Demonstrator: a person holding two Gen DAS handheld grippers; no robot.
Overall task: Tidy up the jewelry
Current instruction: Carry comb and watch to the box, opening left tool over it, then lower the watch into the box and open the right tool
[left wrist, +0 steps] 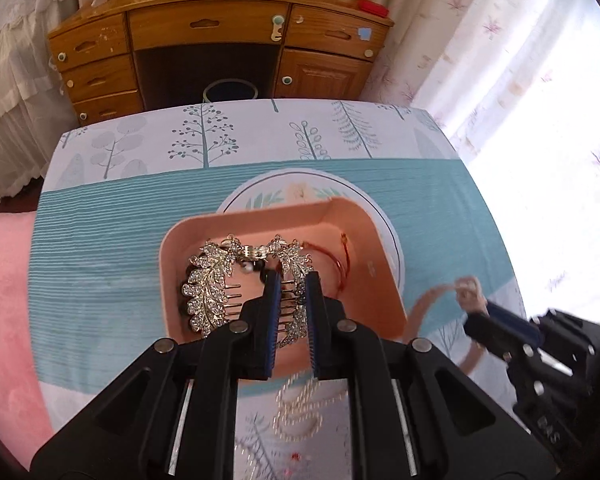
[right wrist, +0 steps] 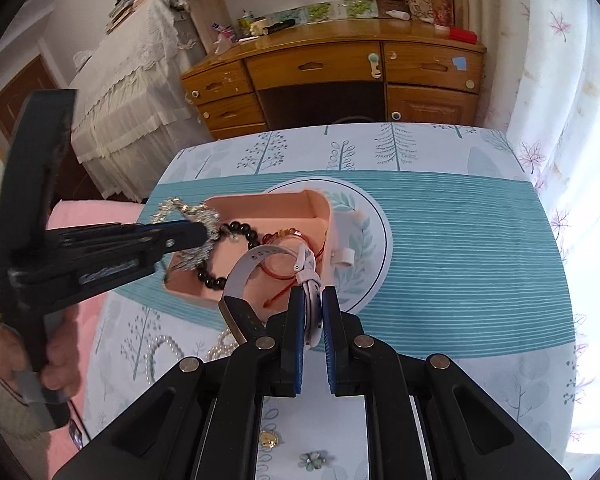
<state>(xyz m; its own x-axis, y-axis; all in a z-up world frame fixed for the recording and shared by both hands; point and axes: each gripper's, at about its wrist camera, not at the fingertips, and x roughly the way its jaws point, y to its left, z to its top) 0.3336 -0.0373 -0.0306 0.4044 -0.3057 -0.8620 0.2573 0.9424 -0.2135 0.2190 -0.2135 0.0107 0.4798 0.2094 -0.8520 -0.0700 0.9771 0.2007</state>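
Note:
My left gripper is shut on a rhinestone leaf hair comb and holds it just above the pink tray. In the right wrist view the same left gripper comes in from the left with the hair comb over the tray's near left corner. My right gripper is shut on the strap of a pale grey wristband watch, lifted at the tray's front right edge. A black bead bracelet and a red string bracelet lie in the tray.
A pearl necklace lies on the patterned tablecloth in front of the tray, with a gold pendant and a flower brooch nearer me. A wooden desk stands beyond the table, with a lace-covered bed to the left and curtains to the right.

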